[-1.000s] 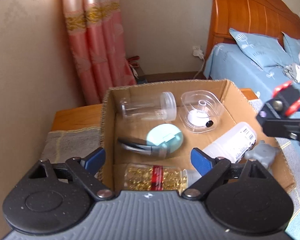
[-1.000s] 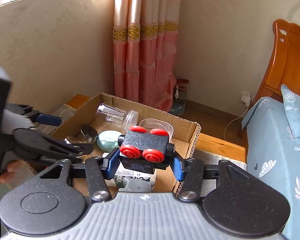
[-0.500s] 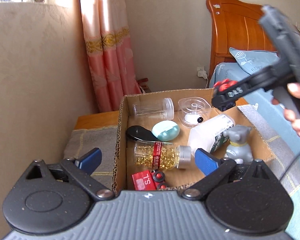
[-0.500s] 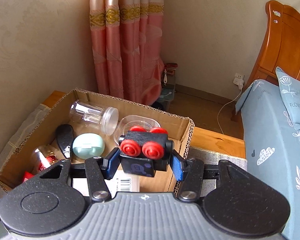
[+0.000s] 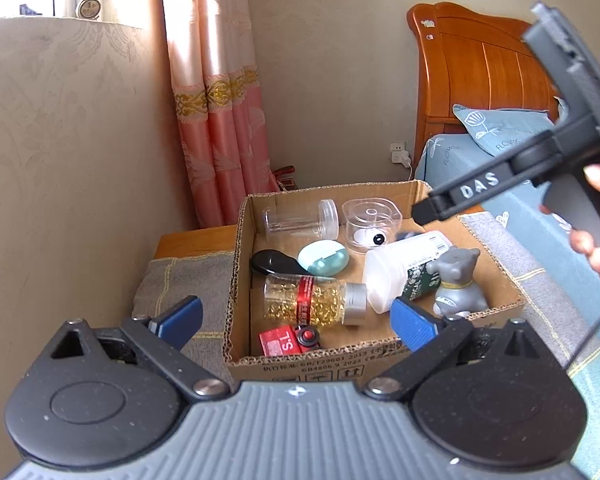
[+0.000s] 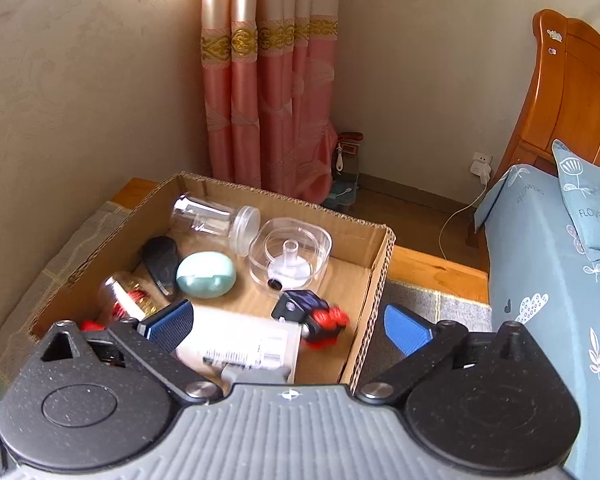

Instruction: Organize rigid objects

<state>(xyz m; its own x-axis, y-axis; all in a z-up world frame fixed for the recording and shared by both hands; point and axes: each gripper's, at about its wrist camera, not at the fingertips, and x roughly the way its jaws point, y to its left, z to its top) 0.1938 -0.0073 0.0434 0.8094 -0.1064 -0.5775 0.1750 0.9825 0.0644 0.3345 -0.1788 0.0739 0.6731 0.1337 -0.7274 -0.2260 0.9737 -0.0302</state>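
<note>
An open cardboard box (image 5: 236, 280) (image 6: 374, 264) holds several items. A black toy car with red wheels (image 6: 312, 316) is blurred in the box beside a white bottle (image 6: 240, 344) (image 5: 400, 264). Also inside are a clear jar (image 6: 216, 218), a clear square container (image 6: 290, 256), a teal case (image 6: 206, 274), a capsule bottle (image 5: 312, 294) and a grey dog figure (image 5: 456, 280). My right gripper (image 6: 288, 326) is open and empty above the box; it shows in the left wrist view (image 5: 460, 196). My left gripper (image 5: 296, 320) is open and empty before the box's near wall.
The box sits on a grey cloth (image 5: 172, 284) over a wooden stand (image 6: 432, 268). A wall is on the left, pink curtains (image 6: 268, 92) behind. A bed with blue bedding (image 6: 540, 248) and a wooden headboard (image 5: 480, 68) lies to the right.
My right gripper has opened and let go of the toy car, which has dropped into the box. My left gripper has pulled back and up from the box.
</note>
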